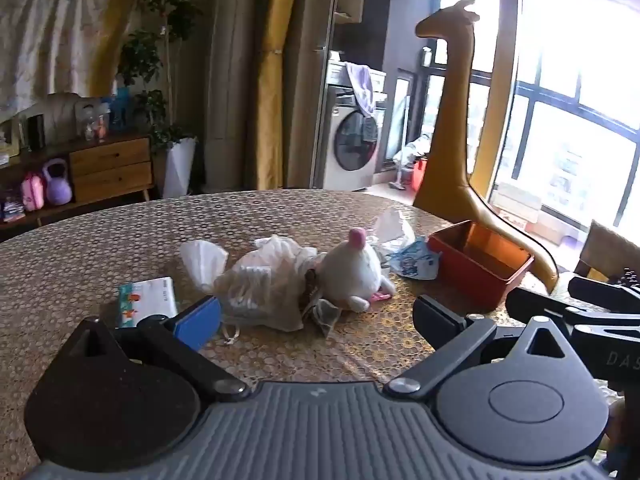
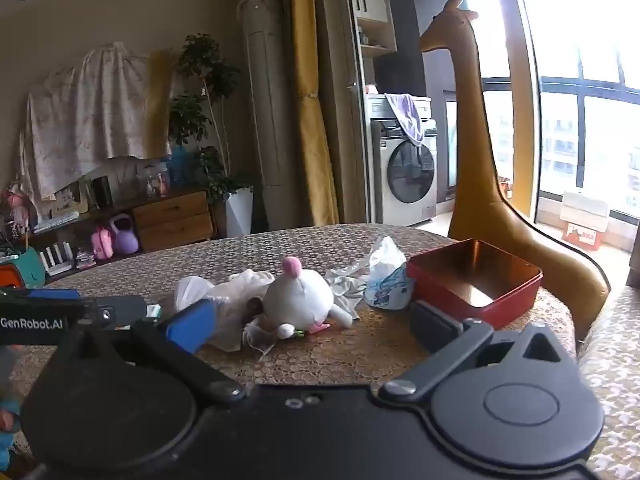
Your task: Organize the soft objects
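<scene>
Left gripper (image 1: 316, 316) and right gripper (image 2: 312, 328) both tilt slightly downward, jaws spread wide, empty.

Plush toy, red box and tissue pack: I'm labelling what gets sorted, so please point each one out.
Plush toy (image 2: 299, 295): right wrist view, on its round white body.
Red box (image 2: 448, 286): right wrist view, on its near outer wall.
Tissue pack (image 1: 150, 300): left wrist view, on its white top face.

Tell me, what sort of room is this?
Most likely a home living or dining room: a washing machine by the window, a wooden sideboard with toys, and a potted plant behind a table strewn with soft things.
</scene>
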